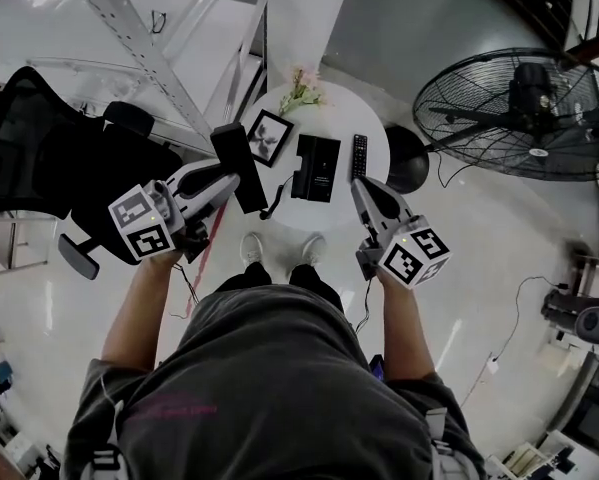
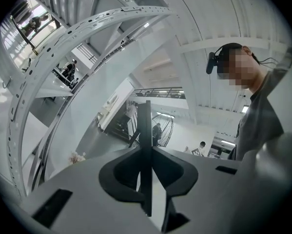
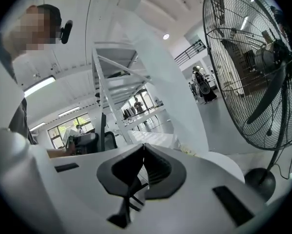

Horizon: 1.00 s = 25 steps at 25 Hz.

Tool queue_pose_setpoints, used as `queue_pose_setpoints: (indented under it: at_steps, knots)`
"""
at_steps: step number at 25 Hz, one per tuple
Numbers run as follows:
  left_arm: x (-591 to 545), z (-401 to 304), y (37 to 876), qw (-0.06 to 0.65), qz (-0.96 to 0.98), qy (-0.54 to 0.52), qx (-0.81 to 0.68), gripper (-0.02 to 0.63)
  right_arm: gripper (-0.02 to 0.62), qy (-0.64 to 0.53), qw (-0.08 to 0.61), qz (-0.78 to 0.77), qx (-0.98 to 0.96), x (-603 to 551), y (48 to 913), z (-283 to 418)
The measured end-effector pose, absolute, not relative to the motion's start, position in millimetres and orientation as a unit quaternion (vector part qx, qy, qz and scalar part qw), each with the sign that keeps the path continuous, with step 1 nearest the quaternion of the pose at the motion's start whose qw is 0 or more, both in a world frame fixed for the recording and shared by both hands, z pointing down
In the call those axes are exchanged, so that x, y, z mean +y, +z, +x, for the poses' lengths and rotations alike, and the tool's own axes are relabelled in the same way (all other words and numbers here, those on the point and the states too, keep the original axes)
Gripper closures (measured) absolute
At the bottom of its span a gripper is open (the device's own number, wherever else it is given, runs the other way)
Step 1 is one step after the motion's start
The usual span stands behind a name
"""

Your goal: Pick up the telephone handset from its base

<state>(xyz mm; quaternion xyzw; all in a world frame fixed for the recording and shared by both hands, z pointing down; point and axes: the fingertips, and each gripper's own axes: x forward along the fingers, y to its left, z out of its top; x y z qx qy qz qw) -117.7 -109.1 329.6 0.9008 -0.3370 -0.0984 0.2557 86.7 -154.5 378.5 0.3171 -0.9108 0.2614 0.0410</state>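
- Telephone handset [image 1: 239, 168] is already off its base [image 1: 315, 168], held in the air over the near-left edge of the round white surface [image 1: 339, 108].
- Left hand-held gripper [image 1: 227, 180] is clamped on the handset at a medium opening; in the left gripper view the handset shows as a dark bar pinched between the jaws.
- Right hand-held gripper [image 1: 361, 186] has its jaws together and is empty, hovering over the near-right edge beside the remote [image 1: 359, 156].
- Coiled cord [image 1: 276, 200] hangs from the handset towards the base.
- Handling, judged: rigid, light, smooth plastic that could twist in the pads. Best grip is mid-shaft across the narrow sides. The cord will tug back if it is lifted far.
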Motion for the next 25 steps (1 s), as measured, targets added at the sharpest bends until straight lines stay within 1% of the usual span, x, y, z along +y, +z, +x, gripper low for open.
queue_pose_setpoints:
  at_steps: [10,25]
  knots:
    - [-111.3,-113.2,320.3,0.246,0.905,-0.099,-0.333,0.528,0.575,0.242,0.037,0.311,-0.918,-159.7,363.5,78.7]
    - [-117.8,-102.4,328.1,0.255,0.903,-0.097,-0.331,0.528,0.575,0.245,0.05,0.309,-0.918,-166.4,371.8,83.2]
